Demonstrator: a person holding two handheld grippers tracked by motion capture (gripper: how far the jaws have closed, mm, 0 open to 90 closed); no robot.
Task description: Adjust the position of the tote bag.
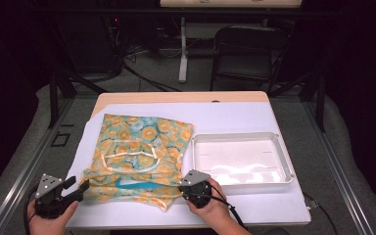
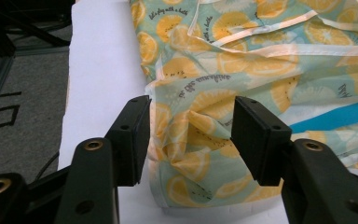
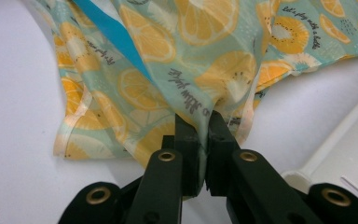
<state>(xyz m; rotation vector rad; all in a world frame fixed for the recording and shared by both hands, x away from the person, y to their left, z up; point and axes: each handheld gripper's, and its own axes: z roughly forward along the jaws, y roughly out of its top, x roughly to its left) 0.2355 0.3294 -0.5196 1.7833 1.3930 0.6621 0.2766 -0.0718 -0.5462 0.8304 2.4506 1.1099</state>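
Cloth (image 1: 139,154) printed with orange slices on pale teal lies rumpled across the left half of the white table cover (image 1: 254,205), just left of the white tray (image 1: 284,161). At its near right corner the right gripper (image 3: 204,122) has its jaws pinched tight on a fold of the fabric. At the near left corner the left gripper (image 2: 189,125) has its jaws spread wide, a bunched edge lying between them without either pad pressing on it.

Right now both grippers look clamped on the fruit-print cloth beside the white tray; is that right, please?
Not quite: only the right gripper is clamped on the fruit-print cloth. The left gripper view shows the left gripper open around a corner, beside the white tray.
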